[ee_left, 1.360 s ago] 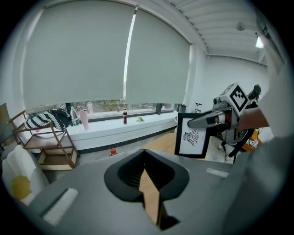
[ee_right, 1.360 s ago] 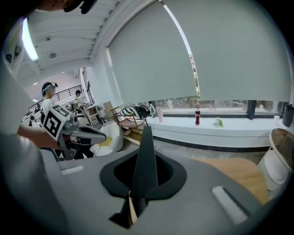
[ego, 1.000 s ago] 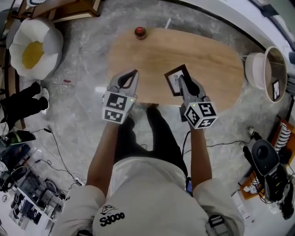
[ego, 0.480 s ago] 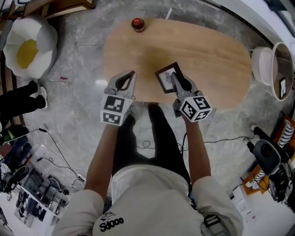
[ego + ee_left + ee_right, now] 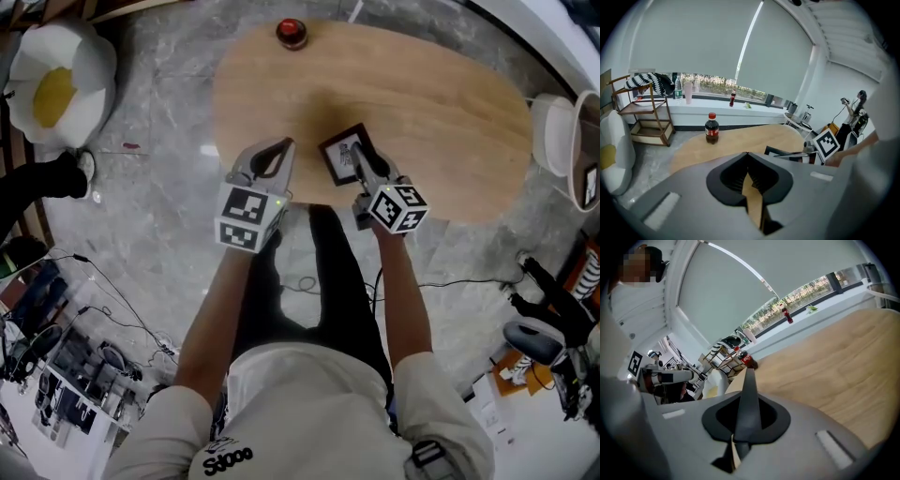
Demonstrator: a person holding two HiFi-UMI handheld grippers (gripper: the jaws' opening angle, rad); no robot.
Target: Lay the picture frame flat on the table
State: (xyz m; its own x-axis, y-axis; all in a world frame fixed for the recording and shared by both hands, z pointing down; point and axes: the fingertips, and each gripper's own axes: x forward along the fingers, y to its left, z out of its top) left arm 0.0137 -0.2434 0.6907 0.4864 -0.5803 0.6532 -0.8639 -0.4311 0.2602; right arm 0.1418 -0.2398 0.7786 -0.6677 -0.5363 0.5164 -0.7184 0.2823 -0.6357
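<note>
Picture frame pinched at the near edge of the table

The black picture frame (image 5: 336, 157) sits over the near part of the wooden table (image 5: 441, 103), its edge clamped in the right tongs (image 5: 357, 156); whether it touches the wood I cannot tell. Just to its left, the left tongs (image 5: 279, 145) are pressed together and hold nothing. A cola bottle (image 5: 292, 32) stands at the far edge.

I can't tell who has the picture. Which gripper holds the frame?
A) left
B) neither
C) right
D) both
C: the right gripper has its jaws shut on the edge of the frame, while the left gripper is shut on nothing beside it.
</note>
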